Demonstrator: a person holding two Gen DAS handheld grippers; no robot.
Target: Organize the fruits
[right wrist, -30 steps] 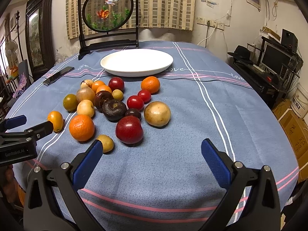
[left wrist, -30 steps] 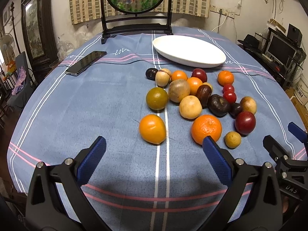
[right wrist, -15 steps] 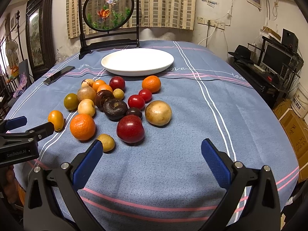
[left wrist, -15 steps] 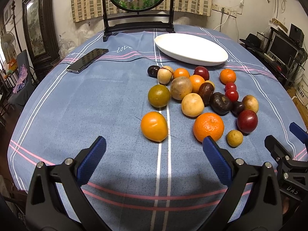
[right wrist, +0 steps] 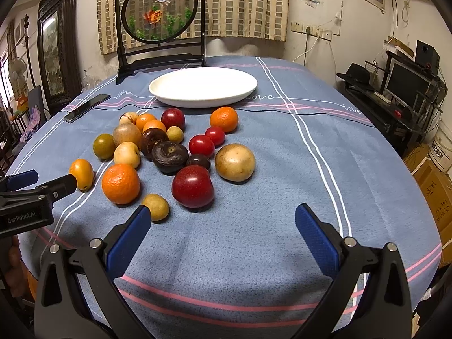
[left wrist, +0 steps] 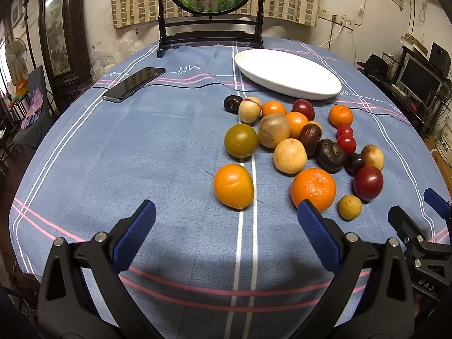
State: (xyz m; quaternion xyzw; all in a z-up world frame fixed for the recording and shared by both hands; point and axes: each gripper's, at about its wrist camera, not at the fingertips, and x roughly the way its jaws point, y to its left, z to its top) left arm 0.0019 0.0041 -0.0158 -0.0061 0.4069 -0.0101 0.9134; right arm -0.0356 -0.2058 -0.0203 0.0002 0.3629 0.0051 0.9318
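Two hand-held grippers hover over the near edge of a round table draped in a blue cloth with white and pink stripes [right wrist: 282, 169]. The left gripper [left wrist: 226, 220] has its blue-padded fingers spread wide with nothing between them. The right gripper [right wrist: 223, 226] is spread just as wide and is equally empty.

A loose heap of mixed fruits [right wrist: 169, 152] lies on the cloth in the middle of the table, beyond both tools and touching neither. Nearest the left gripper is a smooth orange persimmon-like fruit [left wrist: 233, 186], lying just beyond the gap between its fingers, with a dimpled orange mandarin [left wrist: 313, 189] to its right, partly hidden behind the tip of that gripper's right finger. A small tan round fruit [right wrist: 156, 206] sits just beside the tip of the right gripper's left finger, and a glossy dark red plum-like fruit [right wrist: 193, 186] lies a little farther on. Beyond that come a large tan-yellow round fruit [right wrist: 235, 162], a dark purple mangosteen [right wrist: 170, 156] and two small bright red fruits [right wrist: 207, 141]. At the left of the heap is an olive-green citrus [left wrist: 241, 140].

At the far side of the heap stands a shallow white oval plate [right wrist: 203, 87] (nothing on it), well apart from both grippers. A black smartphone [left wrist: 134, 84] lies at the far left, and a round painted goldfish screen in a black stand [right wrist: 159, 14] rises at the far edge of the table.
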